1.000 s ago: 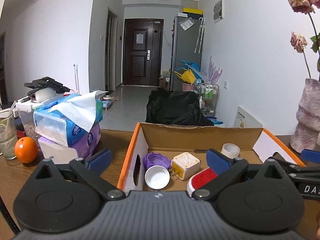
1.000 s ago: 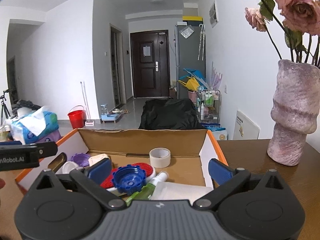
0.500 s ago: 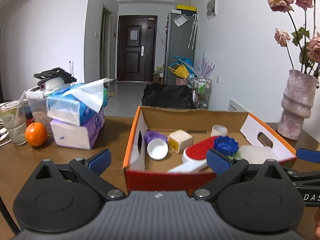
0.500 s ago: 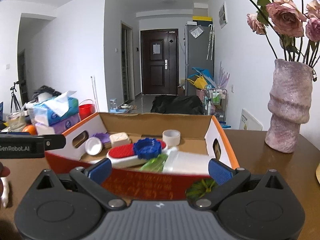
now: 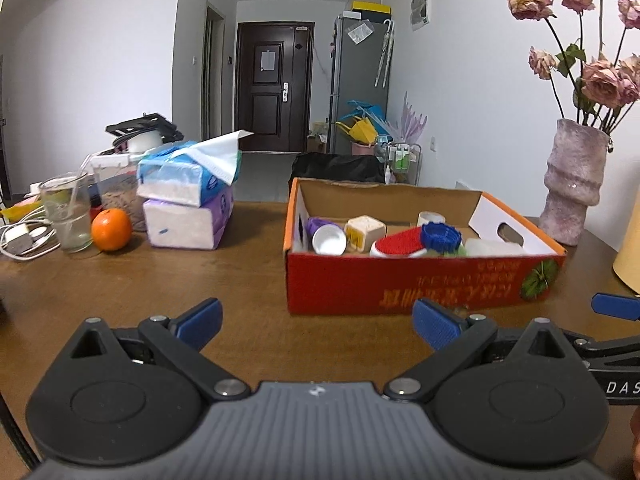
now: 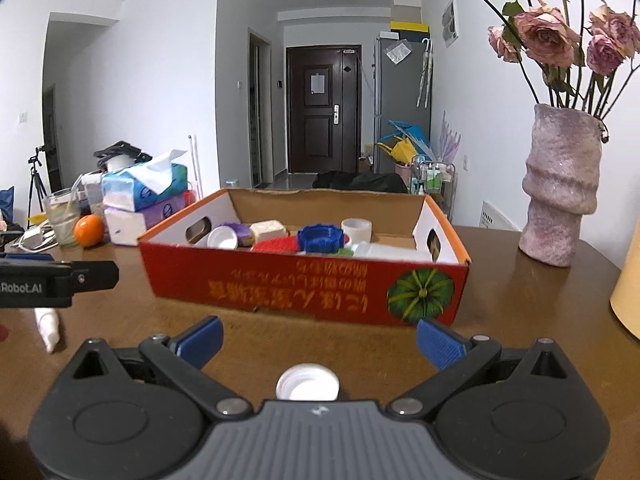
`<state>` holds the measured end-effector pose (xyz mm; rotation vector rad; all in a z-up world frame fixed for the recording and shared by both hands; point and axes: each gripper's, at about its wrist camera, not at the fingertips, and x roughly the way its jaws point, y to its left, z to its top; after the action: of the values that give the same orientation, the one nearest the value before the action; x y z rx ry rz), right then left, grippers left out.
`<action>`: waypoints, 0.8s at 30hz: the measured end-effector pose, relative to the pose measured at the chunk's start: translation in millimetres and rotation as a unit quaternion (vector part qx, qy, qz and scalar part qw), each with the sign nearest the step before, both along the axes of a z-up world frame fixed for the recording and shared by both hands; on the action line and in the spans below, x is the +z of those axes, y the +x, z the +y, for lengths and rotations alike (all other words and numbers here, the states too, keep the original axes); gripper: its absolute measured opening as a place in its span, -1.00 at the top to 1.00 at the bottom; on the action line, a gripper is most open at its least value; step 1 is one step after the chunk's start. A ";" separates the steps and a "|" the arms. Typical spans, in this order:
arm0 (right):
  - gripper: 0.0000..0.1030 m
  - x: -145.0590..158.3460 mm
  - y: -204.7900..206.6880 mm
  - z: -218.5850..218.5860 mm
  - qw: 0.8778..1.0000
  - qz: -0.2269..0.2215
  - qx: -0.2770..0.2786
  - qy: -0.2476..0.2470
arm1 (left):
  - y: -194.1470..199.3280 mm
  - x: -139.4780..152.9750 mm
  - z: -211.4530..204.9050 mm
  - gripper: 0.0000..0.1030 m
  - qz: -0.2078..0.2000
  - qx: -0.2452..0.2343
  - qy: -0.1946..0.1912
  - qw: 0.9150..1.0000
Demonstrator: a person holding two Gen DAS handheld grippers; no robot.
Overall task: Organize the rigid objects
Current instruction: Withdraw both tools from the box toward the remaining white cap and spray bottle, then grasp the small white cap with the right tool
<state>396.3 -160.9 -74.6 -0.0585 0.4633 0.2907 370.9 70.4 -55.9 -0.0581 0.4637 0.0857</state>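
A red and orange cardboard box (image 5: pixel 404 284) (image 6: pixel 304 280) stands on the wooden table. In it lie a blue cap (image 5: pixel 441 236) (image 6: pixel 322 237), a red brush (image 5: pixel 396 242), a white cup (image 5: pixel 329 240), a cream cube (image 5: pixel 365 231), a tape roll (image 6: pixel 356 229) and other small items. My left gripper (image 5: pixel 318 322) is open and empty, in front of the box. My right gripper (image 6: pixel 318 338) is open and empty; a white lid (image 6: pixel 307 386) lies on the table between its arms. A white tube (image 6: pixel 48 326) lies on the table to the left.
Two stacked tissue packs (image 5: pixel 188 196), an orange (image 5: pixel 111 229), a glass (image 5: pixel 68 216) and cables stand at the left. A pink vase with dried roses (image 6: pixel 560 192) stands right of the box. A pale yellow object (image 6: pixel 628 288) is at the far right edge.
Both grippers have pulled back from over the box toward the table's near side. The box front now shows in full, and the white lid has come into the right wrist view.
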 end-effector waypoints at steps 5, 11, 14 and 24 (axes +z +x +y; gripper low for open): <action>-1.00 -2.9 -22.7 0.4 1.000 0.006 -0.001 -0.003 | -25.3 -2.7 5.2 -1.00 0.006 0.002 0.001 1.000; -1.00 -5.2 -45.0 1.7 1.000 0.011 -0.003 -0.006 | -52.1 -8.8 14.1 -1.00 0.015 0.004 0.003 1.000; -1.00 -6.8 -53.3 1.1 1.000 0.015 -0.007 -0.007 | -65.0 -11.5 19.8 -1.00 0.017 0.007 0.006 1.000; -1.00 -19.8 -54.1 7.2 0.999 0.036 -0.026 -0.013 | -80.0 -12.8 44.4 -1.00 0.015 0.016 -0.005 1.000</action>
<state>342.2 -153.7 -94.5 -0.0623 0.5401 0.2369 290.9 114.8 -68.7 -0.0739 0.4934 0.1159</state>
